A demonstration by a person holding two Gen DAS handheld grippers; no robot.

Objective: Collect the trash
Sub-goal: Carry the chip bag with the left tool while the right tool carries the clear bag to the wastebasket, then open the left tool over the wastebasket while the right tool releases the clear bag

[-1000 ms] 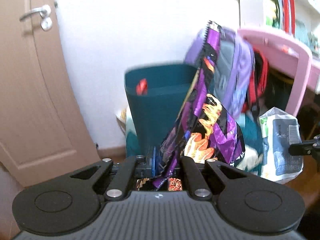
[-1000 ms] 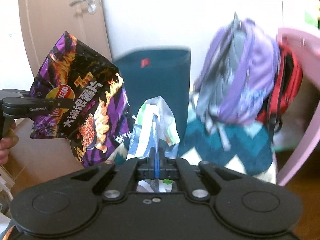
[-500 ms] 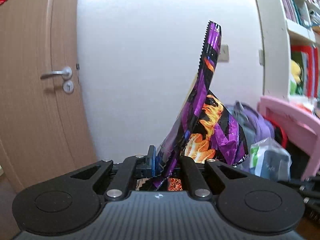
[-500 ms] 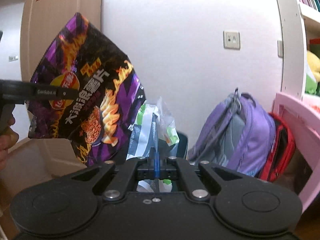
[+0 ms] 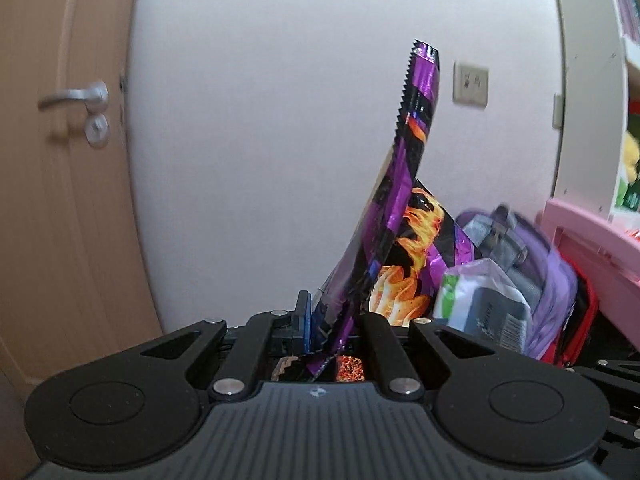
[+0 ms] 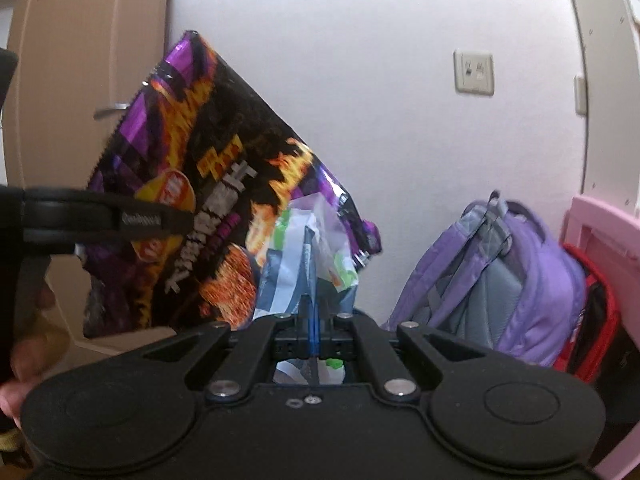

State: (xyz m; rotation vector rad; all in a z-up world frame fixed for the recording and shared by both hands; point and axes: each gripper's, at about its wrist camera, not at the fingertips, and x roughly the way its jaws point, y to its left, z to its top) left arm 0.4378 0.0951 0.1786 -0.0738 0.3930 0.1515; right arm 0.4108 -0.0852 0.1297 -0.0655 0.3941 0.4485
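Two pieces of trash are in hand: my left gripper (image 5: 326, 322) jaws are clamped on the purple chip bag (image 5: 404, 216), my right gripper (image 6: 314, 320) jaws on the white wrapper (image 6: 308, 264). No bin in view; I should keep both grips firm while carrying.

The purple backpack (image 5: 528, 256) is motion-blurred, and the chip bag (image 6: 208, 184) hides most of the door handle (image 6: 110, 111).

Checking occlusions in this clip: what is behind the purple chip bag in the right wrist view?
Behind the purple chip bag show the white wall, the wooden door and a sliver of its handle. The rest of the handle and anything lower is covered.
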